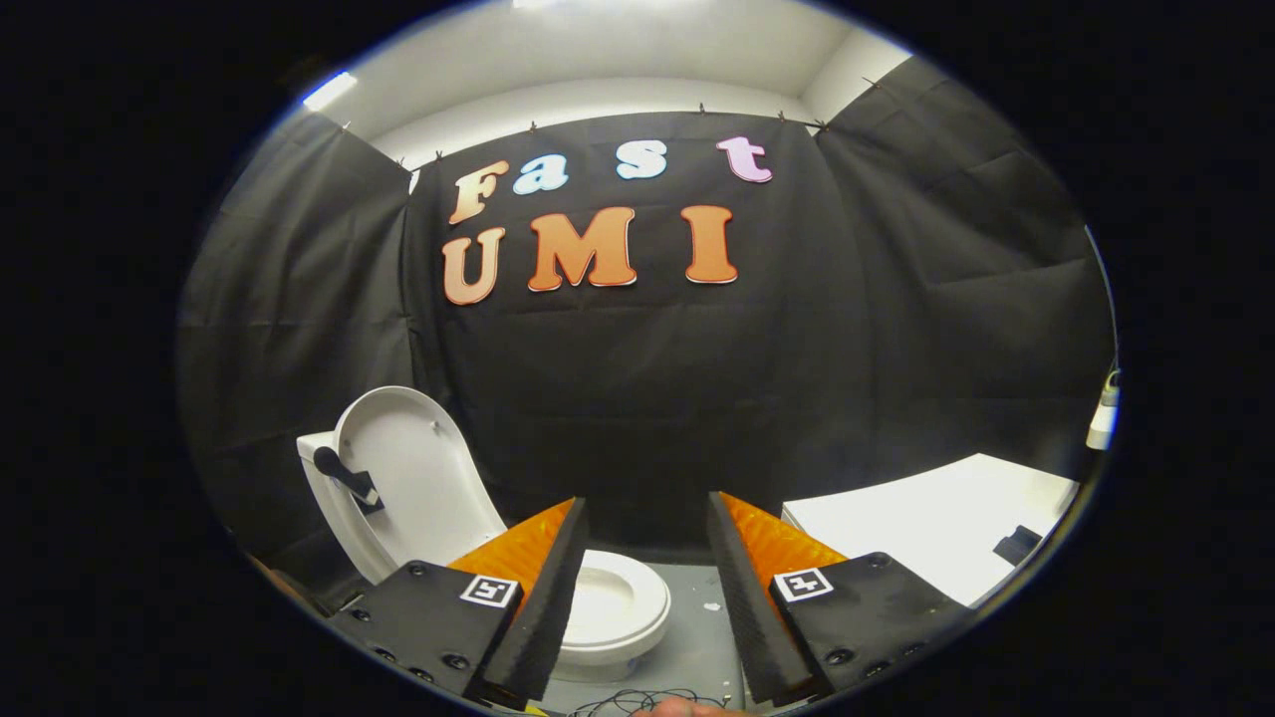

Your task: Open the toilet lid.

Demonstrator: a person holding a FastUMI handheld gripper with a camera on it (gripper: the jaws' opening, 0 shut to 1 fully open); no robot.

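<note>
A white toilet stands on the floor to the left, partly behind my left finger. Its lid [423, 478] is raised upright and leans back against the cistern. A black handle [344, 476] juts from the lid's left edge. The seat ring [618, 602] lies flat with the bowl showing inside it. My gripper [645, 518] is open, its two orange and black fingers spread wide with nothing between them. The left finger [543, 588] overlaps the seat's near left side; whether it touches I cannot tell.
A white tabletop [926, 518] with a small black item [1016, 545] stands to the right of the right finger. A white bottle-like object [1104, 418] sits at the far right. Black cables [637, 702] lie on the grey floor [697, 647] beneath the fingers.
</note>
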